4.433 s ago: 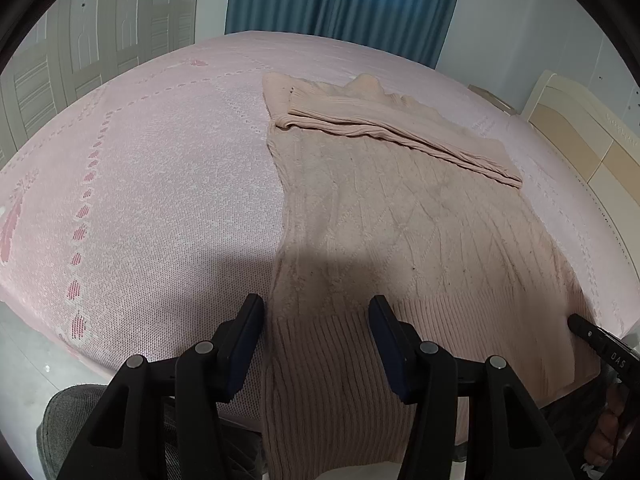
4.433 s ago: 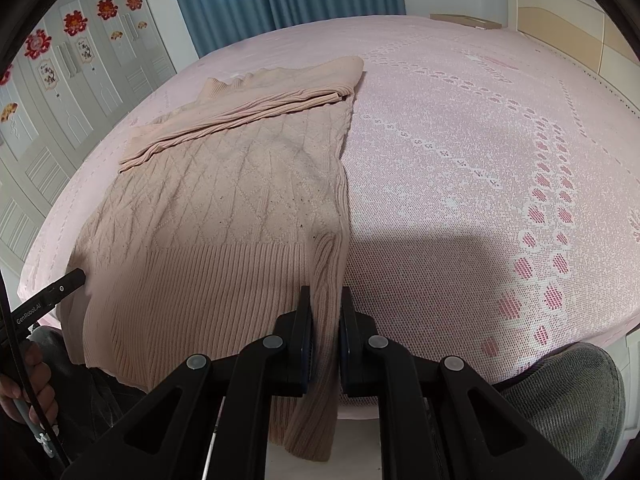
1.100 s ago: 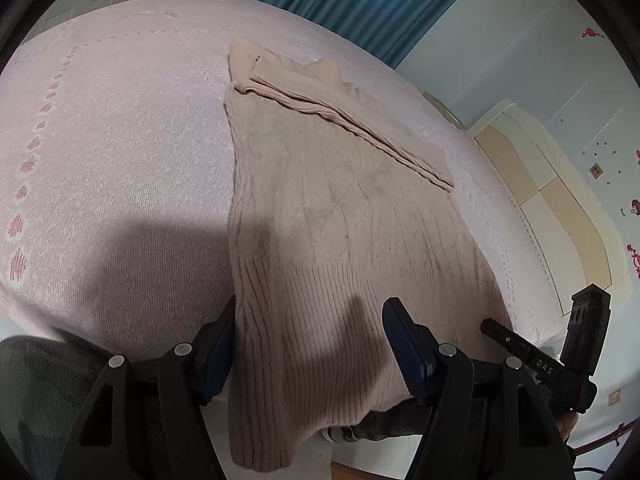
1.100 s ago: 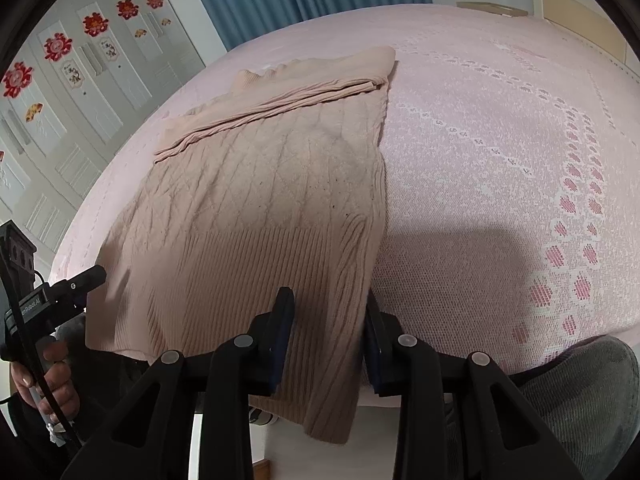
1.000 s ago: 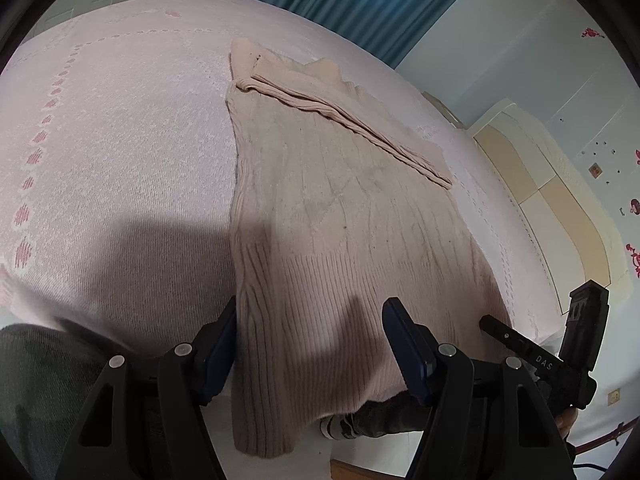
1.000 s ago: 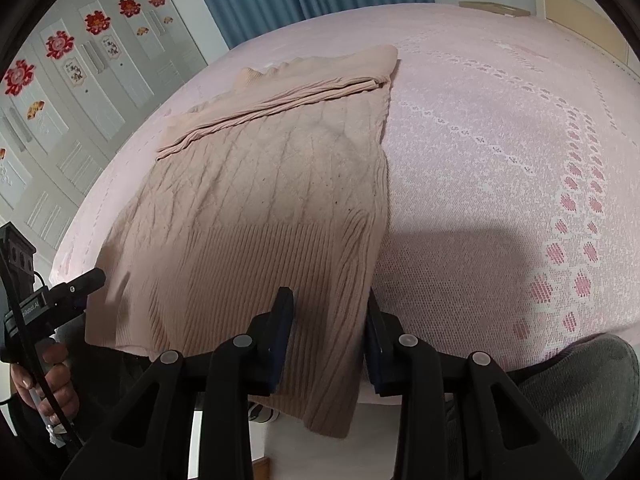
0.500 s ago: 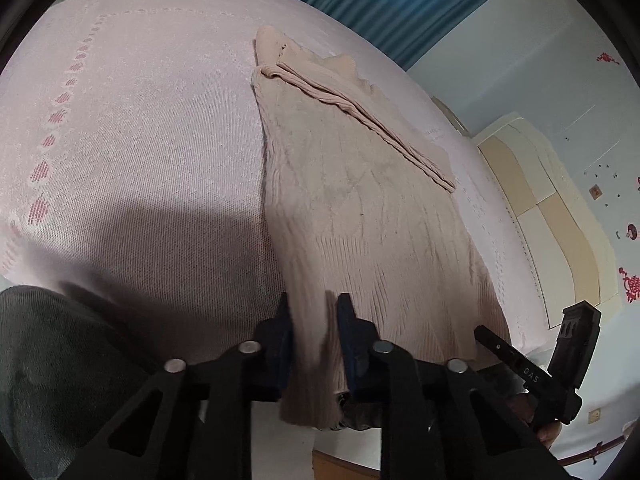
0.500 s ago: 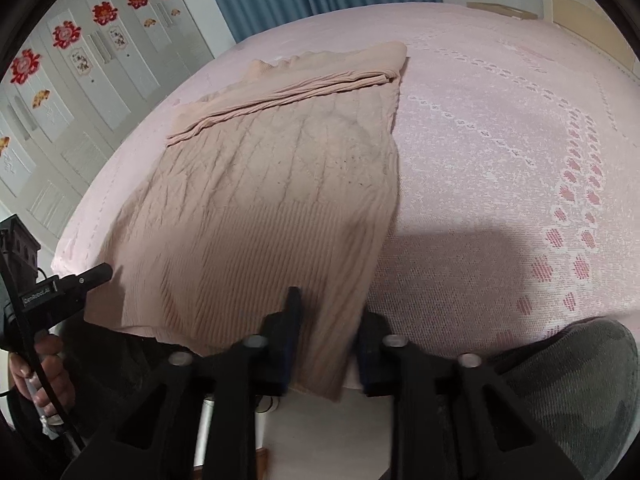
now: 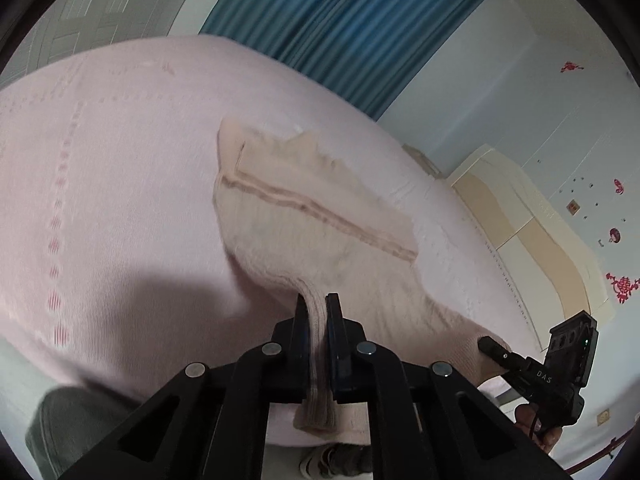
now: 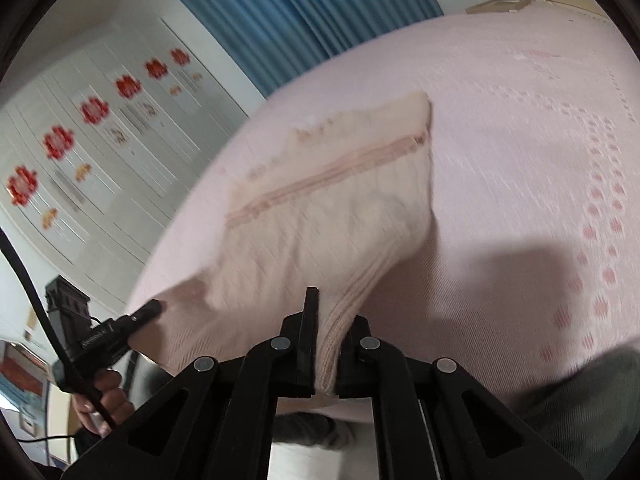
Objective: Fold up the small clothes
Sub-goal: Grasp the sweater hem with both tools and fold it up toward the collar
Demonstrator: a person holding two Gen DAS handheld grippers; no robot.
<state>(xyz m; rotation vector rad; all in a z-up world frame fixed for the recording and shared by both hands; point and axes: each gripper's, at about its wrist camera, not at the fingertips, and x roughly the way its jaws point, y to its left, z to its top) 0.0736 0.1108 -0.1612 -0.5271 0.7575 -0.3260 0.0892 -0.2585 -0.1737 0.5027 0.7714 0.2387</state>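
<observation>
A beige knitted sweater [image 9: 320, 216] lies on the pink bed, sleeves folded across its chest. My left gripper [image 9: 317, 312] is shut on the ribbed hem at the sweater's left corner, and the knit hangs bunched between its pads. My right gripper [image 10: 329, 320] is shut on the hem at the sweater's [image 10: 328, 208] right corner. Both corners are lifted off the bed, so the lower part of the sweater rises toward me. The right gripper [image 9: 486, 345] also shows at the right in the left wrist view, pinching the hem. The left gripper [image 10: 154, 306] shows at the left in the right wrist view.
The pink bedspread [image 9: 112, 184] with a dotted pattern spreads wide to both sides of the sweater. Blue curtains [image 9: 344, 20] hang behind the bed and a cream headboard [image 9: 532, 240] stands at the right. White wardrobe doors with red flowers [image 10: 92, 112] line the left wall.
Both grippers closed on the sweater's hem corners and rose, lifting the lower edge off the bed. The views tilted upward.
</observation>
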